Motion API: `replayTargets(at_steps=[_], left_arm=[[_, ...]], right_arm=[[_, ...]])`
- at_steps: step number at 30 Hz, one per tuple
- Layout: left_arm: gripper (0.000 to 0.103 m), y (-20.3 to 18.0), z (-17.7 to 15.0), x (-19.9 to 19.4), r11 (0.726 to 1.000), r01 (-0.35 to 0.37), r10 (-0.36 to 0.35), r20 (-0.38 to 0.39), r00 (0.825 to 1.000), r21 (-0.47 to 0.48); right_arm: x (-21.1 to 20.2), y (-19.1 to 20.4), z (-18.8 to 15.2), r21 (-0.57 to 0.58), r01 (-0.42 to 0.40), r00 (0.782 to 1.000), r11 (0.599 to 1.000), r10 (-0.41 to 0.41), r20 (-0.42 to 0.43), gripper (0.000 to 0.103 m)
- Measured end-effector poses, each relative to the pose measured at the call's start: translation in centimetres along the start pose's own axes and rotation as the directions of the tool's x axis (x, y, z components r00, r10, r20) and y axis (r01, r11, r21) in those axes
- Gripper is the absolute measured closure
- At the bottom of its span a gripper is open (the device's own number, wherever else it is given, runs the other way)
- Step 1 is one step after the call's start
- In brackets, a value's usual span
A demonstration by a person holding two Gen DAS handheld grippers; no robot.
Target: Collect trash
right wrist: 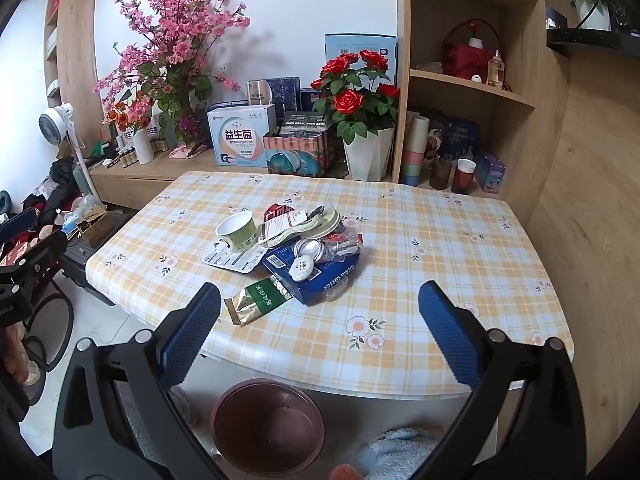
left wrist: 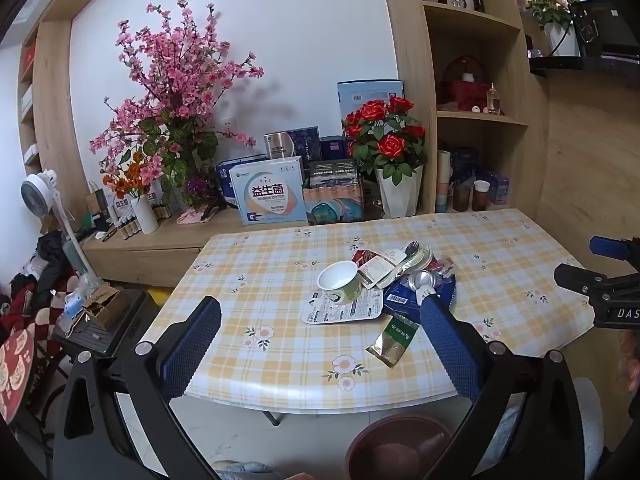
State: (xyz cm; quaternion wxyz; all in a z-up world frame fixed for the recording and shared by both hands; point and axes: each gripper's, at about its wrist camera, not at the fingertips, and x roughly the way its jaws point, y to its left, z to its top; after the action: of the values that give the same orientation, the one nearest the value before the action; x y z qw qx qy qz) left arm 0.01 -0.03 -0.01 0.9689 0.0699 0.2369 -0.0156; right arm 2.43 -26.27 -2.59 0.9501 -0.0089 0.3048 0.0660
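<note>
A heap of trash lies mid-table: a white and green paper cup point(left wrist: 339, 281) point(right wrist: 237, 230) tipped on a flat white wrapper point(left wrist: 342, 312), a blue coffee box point(right wrist: 316, 276), a round foil lid point(right wrist: 307, 249), crumpled wrappers point(right wrist: 298, 222) and a green and gold sachet point(left wrist: 394, 339) point(right wrist: 258, 298) nearest the front edge. A brown bin point(right wrist: 268, 426) point(left wrist: 394, 450) stands on the floor below that edge. My left gripper point(left wrist: 320, 314) hangs open short of the table's near edge. My right gripper point(right wrist: 320, 302) is open too, nothing between its blue pads.
The checked tablecloth point(right wrist: 440, 248) covers a rounded table. Behind it a wooden sideboard point(right wrist: 160, 172) carries boxes, pink blossoms and a pot of red roses point(right wrist: 360, 96). Shelves point(right wrist: 472, 80) rise at right. Clothes, a fan point(left wrist: 38, 196) and a stool crowd the left floor.
</note>
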Motion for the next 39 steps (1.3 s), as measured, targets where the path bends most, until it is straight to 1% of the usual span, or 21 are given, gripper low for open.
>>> replayTargets(at_steps=[9,11,14,21,39], left_arm=[[0.005,0.0,-0.02,-0.08,1.0,-0.011,0.011,0.007,1.0,0.008],[0.005,-0.13,0.61,-0.4,1.0,-0.016,0.016,0.009,1.0,0.01],[0.005,-0.37,0.66,-0.43,1.0,-0.022,0.021,0.011,1.0,0.014],[0.005,-0.38,0.13,-0.42,0.999,-0.035,0.035,0.016,0.999,0.03],[0.005,-0.23,0.08,-0.42,0.999,-0.037,0.036,0.017,0.999,0.036]], right_arm=[[-0.15,0.05,0.09,0.0,0.0,1.0,1.0,0.0,0.0,0.006],[-0.16,0.06,0.04,-0.002,0.002,1.0,1.0,-0.002,0.0,0.006],[-0.12,-0.04,0.1,-0.002,0.002,1.0,1.0,-0.002,0.0,0.006],[-0.27,0.07,0.14,-0.004,0.004,1.0,1.0,-0.004,0.001,0.006],[-0.2,0.13,0.15,-0.008,0.006,1.0,1.0,-0.006,0.001,0.006]])
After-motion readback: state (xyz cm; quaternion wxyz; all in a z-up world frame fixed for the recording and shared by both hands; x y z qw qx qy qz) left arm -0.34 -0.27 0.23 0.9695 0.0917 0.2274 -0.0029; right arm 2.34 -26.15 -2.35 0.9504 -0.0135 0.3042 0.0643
